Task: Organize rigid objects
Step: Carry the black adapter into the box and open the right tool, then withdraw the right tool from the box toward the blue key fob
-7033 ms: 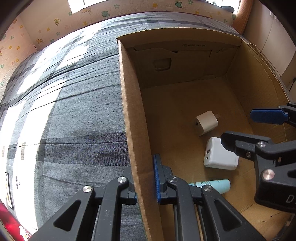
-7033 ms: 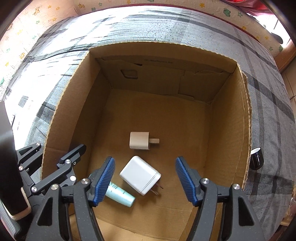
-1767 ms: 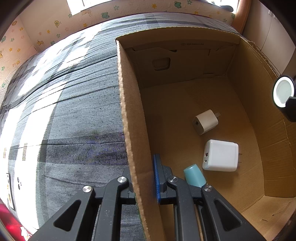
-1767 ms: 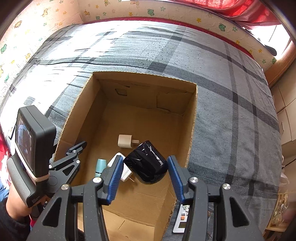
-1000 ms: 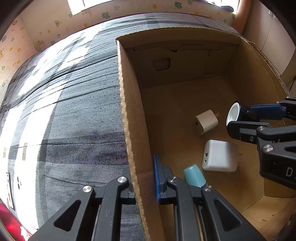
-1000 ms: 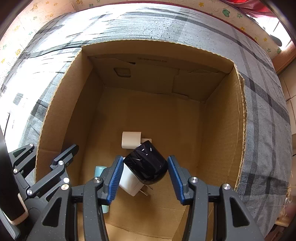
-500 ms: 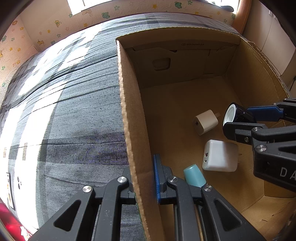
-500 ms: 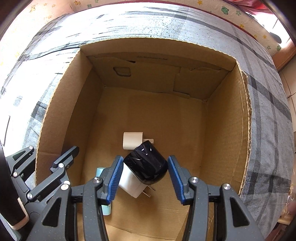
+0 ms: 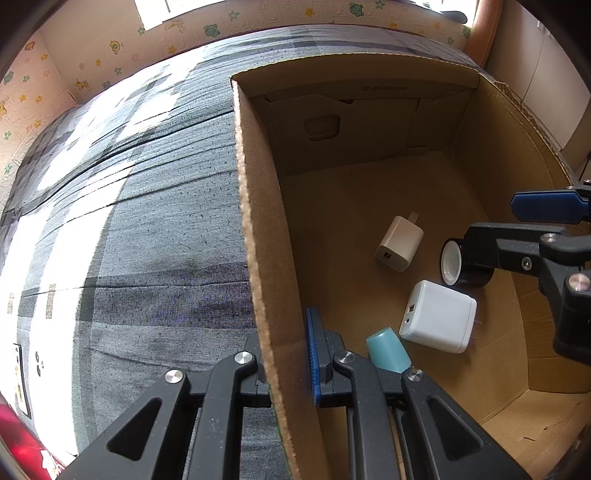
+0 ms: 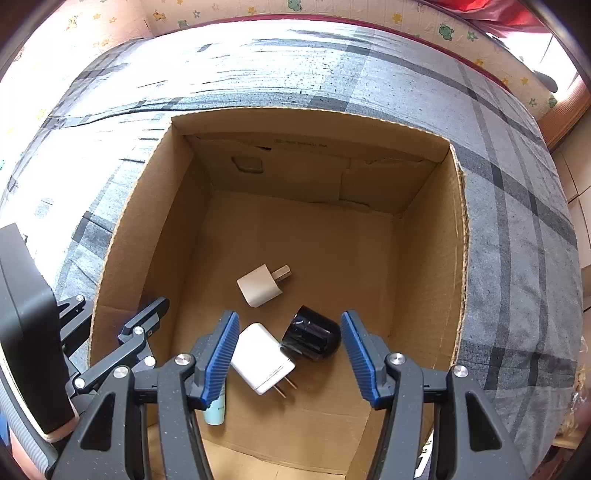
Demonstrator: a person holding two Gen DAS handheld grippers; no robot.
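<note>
An open cardboard box [image 10: 458, 236] [image 9: 258, 206] sits on a grey plaid cloth. On its floor lie a black cap [image 10: 311, 338] [image 9: 461, 266] with a white inside, a white charger [image 10: 263, 358] [image 9: 437, 321], a small beige plug [image 10: 260, 285] [image 9: 399, 243] and a teal tube [image 10: 214, 410] [image 9: 388, 350]. My right gripper [image 10: 290, 356] is open and empty above the black cap; it also shows in the left wrist view [image 9: 524, 236]. My left gripper [image 9: 286, 356] is shut on the box's left wall.
The plaid cloth [image 10: 517, 229] [image 9: 140, 229] spreads around the box on all sides. A patterned wall border [image 9: 184, 33] runs behind it. The far half of the box floor [image 10: 314, 236] holds nothing.
My right gripper has opened and let go of the black cap, which now lies on the box floor beside the white charger. The gripper has pulled back and up. The left gripper has not moved.
</note>
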